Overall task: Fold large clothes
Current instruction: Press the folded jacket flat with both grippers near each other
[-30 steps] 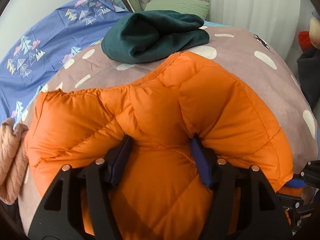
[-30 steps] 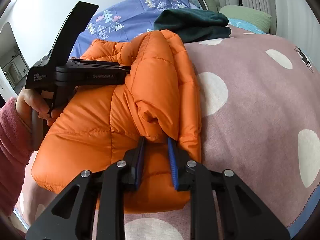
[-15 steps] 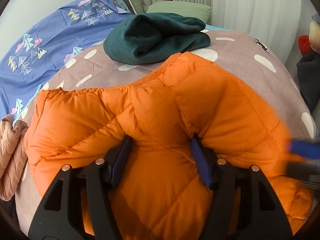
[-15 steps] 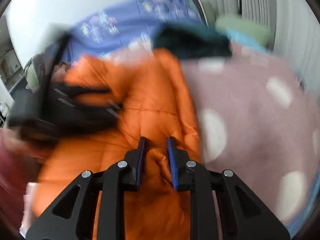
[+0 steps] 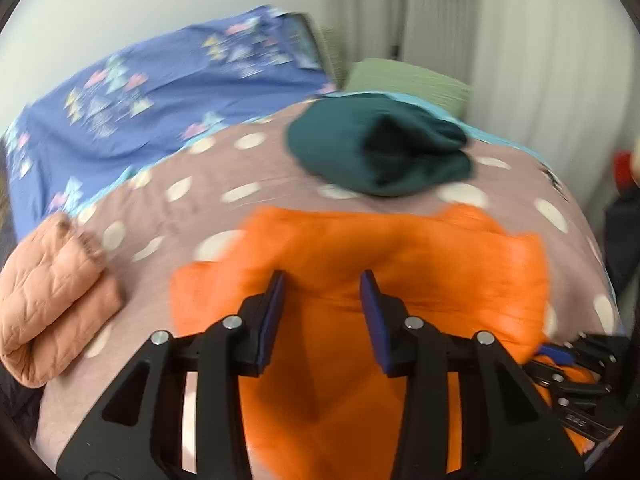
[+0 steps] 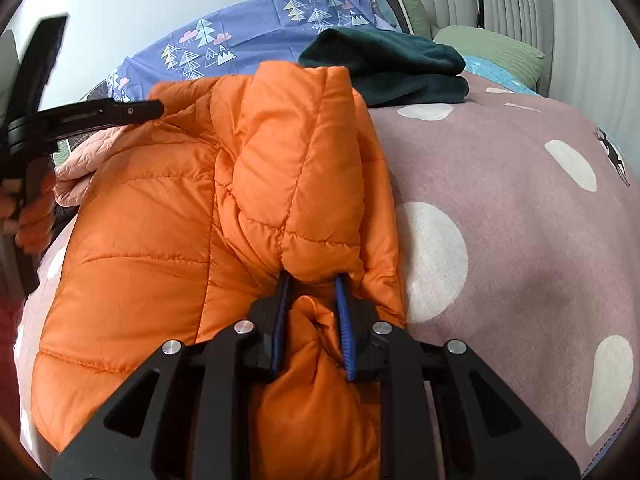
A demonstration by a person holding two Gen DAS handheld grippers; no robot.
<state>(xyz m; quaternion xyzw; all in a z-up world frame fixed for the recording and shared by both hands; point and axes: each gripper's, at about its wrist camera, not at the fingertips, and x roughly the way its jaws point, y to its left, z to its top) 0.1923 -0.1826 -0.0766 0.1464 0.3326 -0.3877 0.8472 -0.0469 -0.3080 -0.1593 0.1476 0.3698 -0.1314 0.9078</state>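
- Right claw (image 6: pixel 310 312) is pinched shut on a puffy fold of the orange jacket (image 6: pixel 168 248), which lies on the bed (image 6: pixel 520 208).
- Left claw (image 5: pixel 322 304) gapes over the jacket; the blur hides whether it grips.
- Light, soft and slippery, I judge: grab seams and hems.

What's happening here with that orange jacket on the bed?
A person holding a gripper in each hand is folding an orange puffer jacket on a spotted blanket. The right gripper is pinching a bunched fold of the jacket. The left gripper is open above the jacket, gripping nothing; that view is blurred by motion. A dark green garment lies folded farther up the bed, and a pink quilted one sits off to the left.
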